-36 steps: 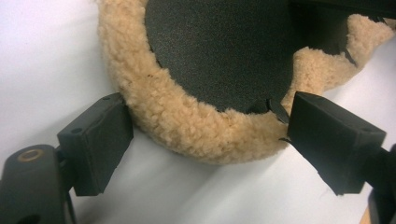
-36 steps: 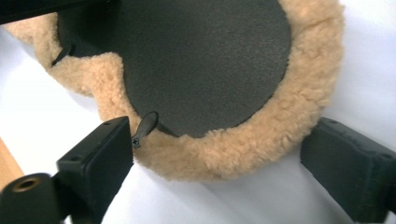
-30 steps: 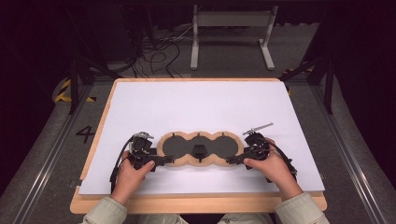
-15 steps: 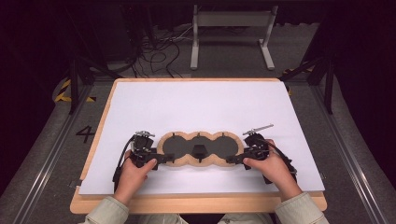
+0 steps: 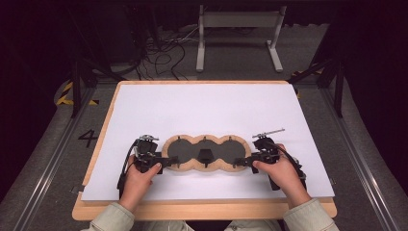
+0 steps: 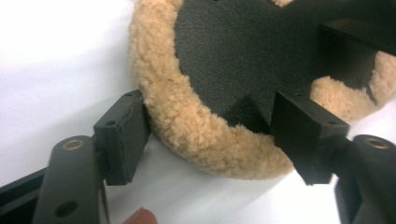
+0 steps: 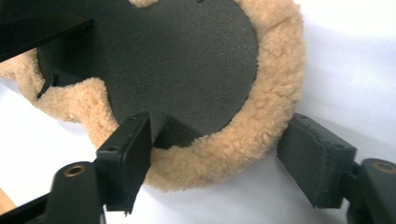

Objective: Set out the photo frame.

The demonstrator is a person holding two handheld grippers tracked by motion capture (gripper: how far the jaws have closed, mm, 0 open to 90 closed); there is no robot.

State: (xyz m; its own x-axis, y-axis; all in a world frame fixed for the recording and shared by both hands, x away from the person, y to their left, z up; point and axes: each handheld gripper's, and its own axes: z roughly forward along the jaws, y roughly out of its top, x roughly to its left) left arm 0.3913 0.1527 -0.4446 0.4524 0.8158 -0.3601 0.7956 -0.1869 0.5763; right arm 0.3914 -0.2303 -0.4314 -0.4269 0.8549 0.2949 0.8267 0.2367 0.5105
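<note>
A three-lobed black mat (image 5: pixel 185 153) with a tan fleece rim (image 5: pixel 204 139) lies flat on the white sheet (image 5: pixel 207 106). My left gripper (image 5: pixel 169 162) is at the mat's left end and has just been closing. In the left gripper view the rim (image 6: pixel 205 130) lies between the jaws, one pad (image 6: pixel 122 135) at its outer edge and the other (image 6: pixel 306 133) over the black inside. My right gripper (image 5: pixel 239 162) straddles the right end and has also been closing. There the rim (image 7: pixel 224 158) is between the pads, and the outer pad (image 7: pixel 314 161) stands just off the fleece.
A small black block (image 5: pixel 205 155) sits in the mat's middle lobe. The sheet covers a wooden table (image 5: pixel 202 210). Beyond the far edge stand a metal frame (image 5: pixel 238 33) and loose cables (image 5: pixel 163 53) on the floor. A person's hands hold both grippers near the front edge.
Both grippers' jaws have drawn closer together around the mat's two ends. The hands and the mat have kept their places.
</note>
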